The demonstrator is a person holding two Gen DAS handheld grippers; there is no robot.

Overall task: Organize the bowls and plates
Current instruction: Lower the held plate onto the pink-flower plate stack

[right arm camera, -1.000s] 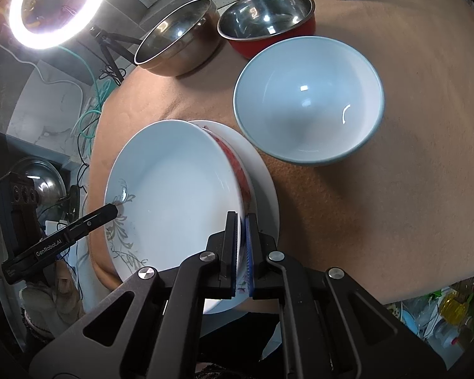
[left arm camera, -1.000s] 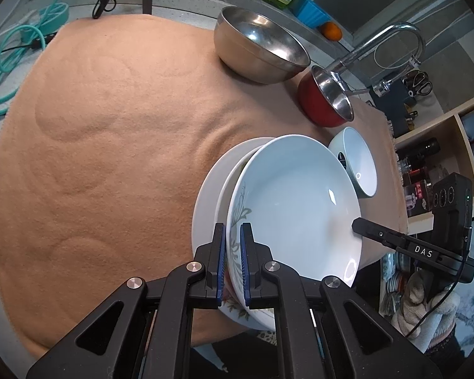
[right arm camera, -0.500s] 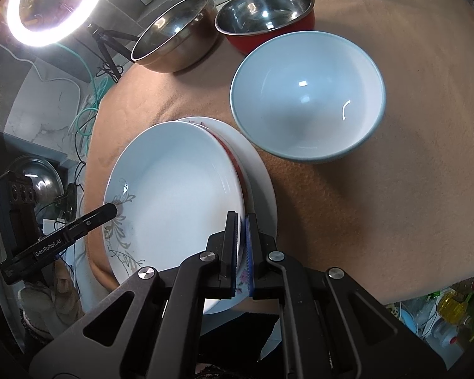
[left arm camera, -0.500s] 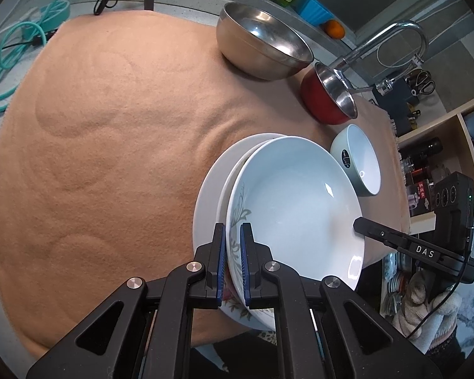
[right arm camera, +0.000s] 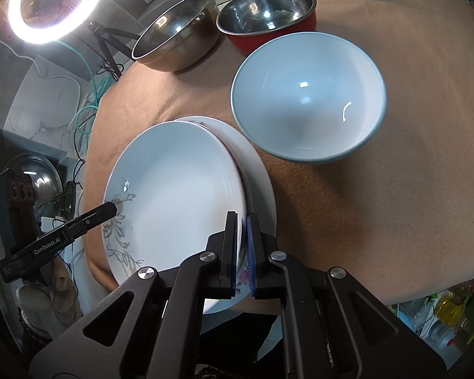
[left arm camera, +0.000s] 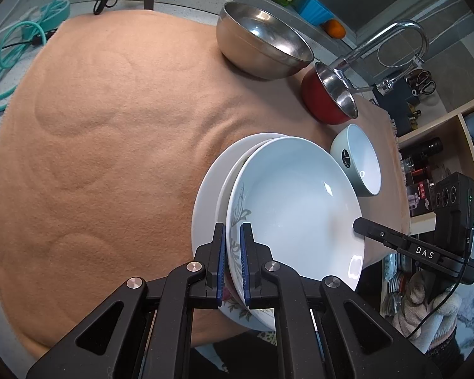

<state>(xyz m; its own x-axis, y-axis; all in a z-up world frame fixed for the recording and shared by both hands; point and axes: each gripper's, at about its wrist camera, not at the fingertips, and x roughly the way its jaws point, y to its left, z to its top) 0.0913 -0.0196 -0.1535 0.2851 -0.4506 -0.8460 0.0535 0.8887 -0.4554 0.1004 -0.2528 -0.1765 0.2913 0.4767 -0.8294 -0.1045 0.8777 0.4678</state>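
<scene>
A white plate with a grey leaf pattern [left arm camera: 294, 202] [right arm camera: 177, 189] sits on top of a stack of plates [left arm camera: 205, 202] [right arm camera: 259, 173] near the front edge of the tan cloth. My left gripper [left arm camera: 232, 252] is shut on the top plate's near rim. My right gripper [right arm camera: 241, 240] is shut on the same plate's opposite rim. A pale blue bowl [left arm camera: 360, 161] [right arm camera: 309, 98] stands beside the stack. A steel bowl [left arm camera: 262, 44] [right arm camera: 177, 41] and a red bowl with steel inside [left arm camera: 328, 94] [right arm camera: 268, 9] stand farther back.
The tan cloth [left arm camera: 110, 126] [right arm camera: 410, 158] covers the counter. A tap [left arm camera: 391, 47] rises behind the red bowl. A ring light [right arm camera: 53, 3] and teal cable [left arm camera: 15, 50] lie at the left side. Shelves with bottles [left arm camera: 426, 158] stand to the right.
The top plate has shifted slightly toward the back and down over the stack, held in both grippers. The bowls have not moved.
</scene>
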